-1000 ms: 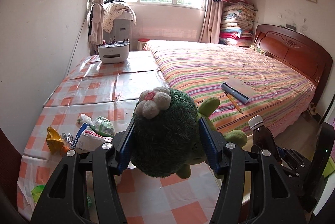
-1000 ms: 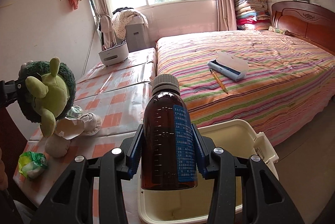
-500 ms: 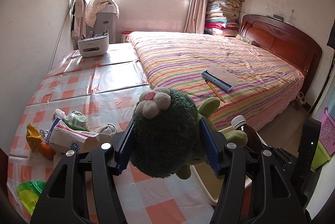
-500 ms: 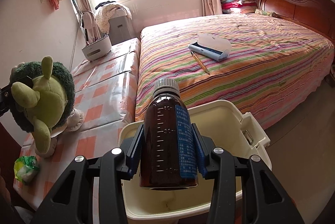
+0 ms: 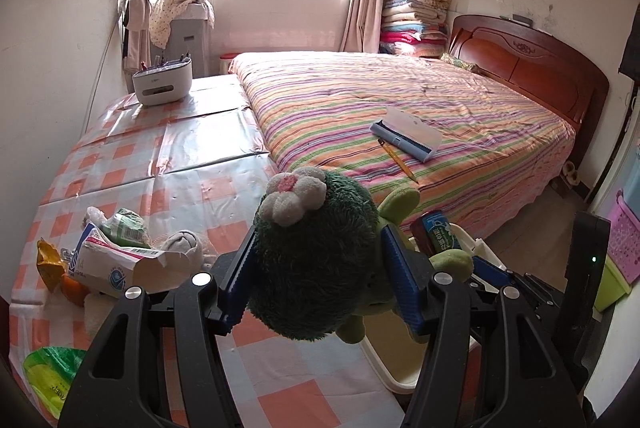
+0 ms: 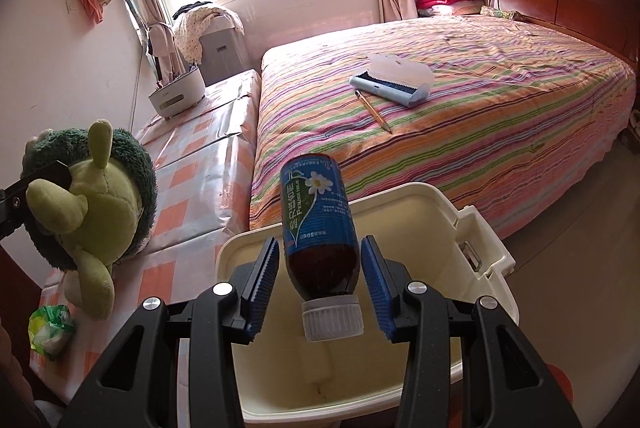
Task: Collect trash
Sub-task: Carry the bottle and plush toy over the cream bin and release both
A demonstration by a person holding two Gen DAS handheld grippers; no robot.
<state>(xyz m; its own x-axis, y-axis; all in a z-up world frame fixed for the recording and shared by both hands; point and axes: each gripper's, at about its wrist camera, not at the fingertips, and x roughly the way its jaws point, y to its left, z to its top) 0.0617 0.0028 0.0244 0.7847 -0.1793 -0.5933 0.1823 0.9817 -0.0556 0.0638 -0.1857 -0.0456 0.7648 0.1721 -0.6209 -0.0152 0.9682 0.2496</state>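
My left gripper (image 5: 316, 240) is shut on a dark green plush turtle (image 5: 316, 260) with a white flower, held above the checked tablecloth (image 5: 280, 364). In the right wrist view the same plush turtle (image 6: 84, 212) hangs at the left. My right gripper (image 6: 319, 243) is shut on a brown medicine bottle (image 6: 316, 216) with a blue label. The bottle is tipped over, its white cap (image 6: 333, 320) pointing down towards me, over the open cream bin (image 6: 404, 188). That bin (image 5: 384, 368) stands beside the table, with the bottle (image 5: 434, 232) above it.
A trash pile lies on the table's left: a torn carton (image 5: 116, 264), a green wrapper (image 5: 128, 232), a yellow wrapper (image 5: 48, 260) and a green bag (image 5: 48, 376). On the striped bed (image 5: 400, 96) lie a pencil case (image 5: 406, 134) and a pencil (image 5: 398, 160). A white organiser (image 5: 162, 84) sits at the far end.
The bottle has swung from upright to cap-down between the right jaws. Both grippers have moved down over the bin, which now fills more of the right wrist view.
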